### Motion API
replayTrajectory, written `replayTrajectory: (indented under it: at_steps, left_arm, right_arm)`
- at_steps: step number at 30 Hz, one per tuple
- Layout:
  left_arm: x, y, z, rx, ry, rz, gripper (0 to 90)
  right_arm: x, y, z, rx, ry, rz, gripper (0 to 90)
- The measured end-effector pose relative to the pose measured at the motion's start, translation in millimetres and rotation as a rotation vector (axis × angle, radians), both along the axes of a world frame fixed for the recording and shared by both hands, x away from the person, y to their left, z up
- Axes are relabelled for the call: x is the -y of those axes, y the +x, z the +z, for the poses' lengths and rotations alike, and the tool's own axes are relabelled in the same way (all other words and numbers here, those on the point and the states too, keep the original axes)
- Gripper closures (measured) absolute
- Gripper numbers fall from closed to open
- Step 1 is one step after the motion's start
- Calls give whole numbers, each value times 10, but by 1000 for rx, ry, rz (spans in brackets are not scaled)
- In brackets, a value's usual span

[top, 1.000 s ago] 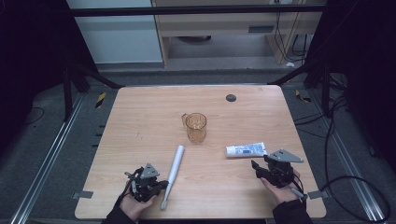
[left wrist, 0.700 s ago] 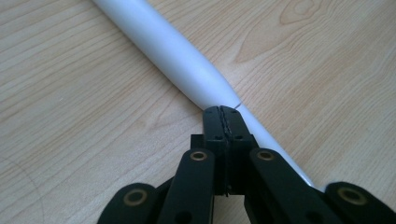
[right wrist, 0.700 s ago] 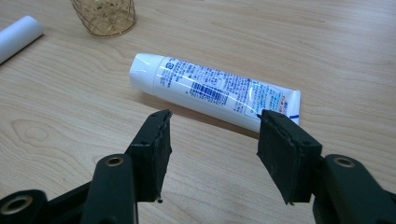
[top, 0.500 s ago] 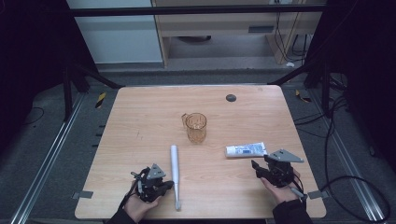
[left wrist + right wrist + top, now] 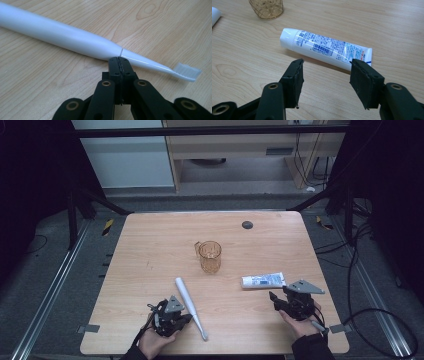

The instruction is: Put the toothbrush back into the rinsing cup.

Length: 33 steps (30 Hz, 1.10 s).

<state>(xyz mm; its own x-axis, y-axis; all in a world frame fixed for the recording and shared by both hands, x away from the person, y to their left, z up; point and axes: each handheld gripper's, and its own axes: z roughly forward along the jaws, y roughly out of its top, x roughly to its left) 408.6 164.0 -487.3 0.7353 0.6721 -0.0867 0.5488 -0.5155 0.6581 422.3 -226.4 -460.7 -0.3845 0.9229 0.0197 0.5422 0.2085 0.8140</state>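
**Toothbrush swung round at your left gripper; toothpaste waits ahead of the right**

Since the earlier frame the toothbrush has turned on the desk: its thick end, which leaned away to the right, now points up and to the left, and the head lies near the front edge. Your left gripper is clenched, jaws pressed together with nothing between them, their tip touching or just short of the toothbrush where the thick handle narrows into the neck. Your right gripper stands released, jaws wide, with the far end of the toothpaste tube just beyond them and not yet between them.

Farther out, an amber cup stands upright near the middle of the desk.

The toothbrush looks light, stiff and glossy, so it will likely roll or slide when nudged; take it across the thick handle, not the thin neck. The tube is soft and will dent; grip it mid-body, gently, away from the cap.
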Motion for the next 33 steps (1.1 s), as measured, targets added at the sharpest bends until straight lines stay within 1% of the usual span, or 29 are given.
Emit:
replayTrajectory:
  at_steps: [6,10,11,12,13,14,15,16,17,18,19,20,22,23,26,27,28,29,33]
  left_arm:
    - [24,6,12,4,-15,-3,897]
    - [-79,55,138,34,-58,32,897]
    - [-105,84,172,43,-64,42,896]
    - [-105,84,172,43,-64,42,897]
    - [-156,151,244,71,-65,66,897]
    - [-187,191,279,82,-73,80,897]
    - [-187,191,279,82,-73,80,896]
    - [-253,286,348,105,-74,111,897]
    - [-276,337,377,114,-81,130,896]
    - [-303,405,411,122,-81,143,896]
    - [-311,444,427,129,-84,151,896]
    - [-317,512,450,135,-78,159,897]
    - [-313,604,474,144,-79,166,896]
    - [-303,663,484,149,-72,168,896]
    - [-265,838,503,147,-66,175,897]
    - [-249,892,506,150,-60,174,897]
    - [-233,942,506,155,-52,171,897]
    - [-217,1001,501,154,-42,170,897]
    - [-198,1164,449,148,-12,172,897]
  right_arm:
    - [-2,1,-2,-1,0,-1,442]
    - [5,0,-1,1,3,-5,442]
    - [7,0,-1,1,4,-6,442]
    - [8,0,-4,1,10,-9,443]
    - [10,3,-9,3,16,-10,442]
    - [8,6,-11,1,21,-10,442]
    - [8,6,-11,1,21,-10,442]
    - [1,10,-15,1,20,-13,442]
    - [-3,10,-15,1,25,-13,442]
    - [-6,10,-15,1,29,-13,442]
    - [-10,9,-16,2,28,-13,442]
    - [-12,10,-17,1,27,-14,441]
    - [-12,14,-21,3,24,-12,440]
    - [-11,14,-22,3,24,-12,440]
    - [-5,18,-29,-1,24,-14,441]
    - [-8,16,-26,-8,30,-15,441]
    - [-5,19,-32,-2,24,-13,441]
    - [-6,18,-32,-2,25,-12,441]
    - [-6,22,-39,-1,23,-10,439]
